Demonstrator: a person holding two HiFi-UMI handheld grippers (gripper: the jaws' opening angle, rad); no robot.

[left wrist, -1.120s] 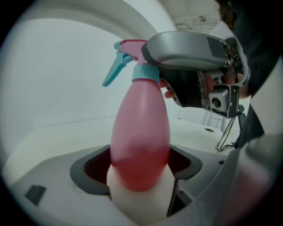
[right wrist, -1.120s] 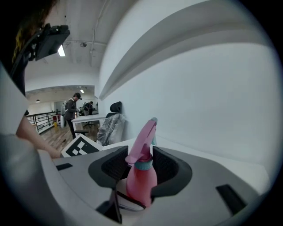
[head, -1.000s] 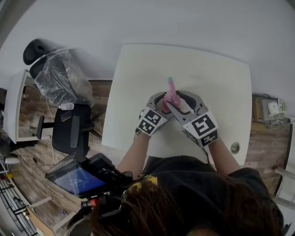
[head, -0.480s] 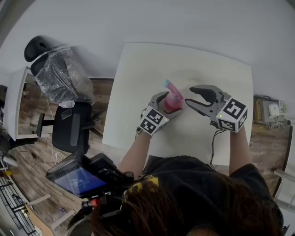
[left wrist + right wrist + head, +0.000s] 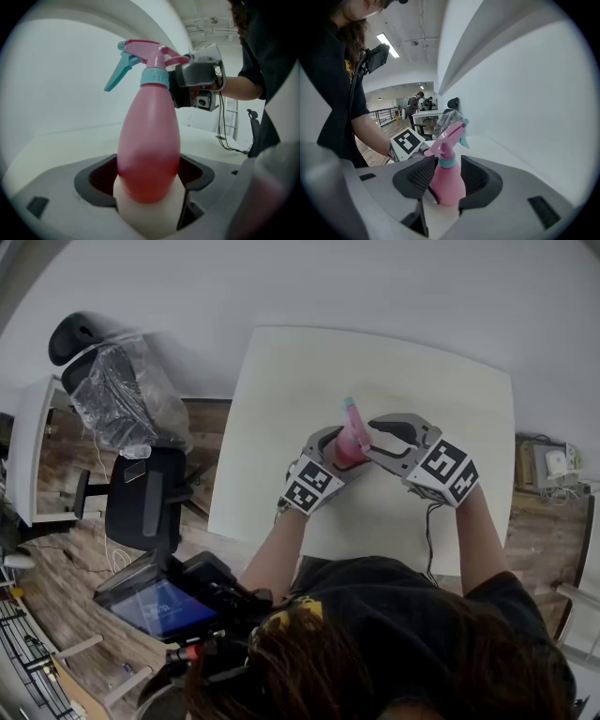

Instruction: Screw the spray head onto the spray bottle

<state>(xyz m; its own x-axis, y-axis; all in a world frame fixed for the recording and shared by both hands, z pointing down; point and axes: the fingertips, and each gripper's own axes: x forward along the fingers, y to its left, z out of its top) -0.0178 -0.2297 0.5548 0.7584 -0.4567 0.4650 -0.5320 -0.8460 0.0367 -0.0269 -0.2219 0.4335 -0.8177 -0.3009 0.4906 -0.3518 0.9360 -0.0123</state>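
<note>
A pink spray bottle with a white base stands on the white table. My left gripper is shut on its lower body. The pink spray head, with teal trigger and teal collar, sits on the neck. My right gripper is at the bottle's top from the right. In the right gripper view its jaws stand open, the bottle between them. The right pad shows a gap; I cannot tell whether the left pad touches.
A plastic-wrapped office chair and a black chair stand on the floor left of the table. A device with a lit screen hangs in front of the person. A cable trails from the right gripper. A box lies on the floor at right.
The right gripper swung out to the right, off the bottle, then came back to its top. The spray head's nozzle turned a little. The left gripper kept its hold.
</note>
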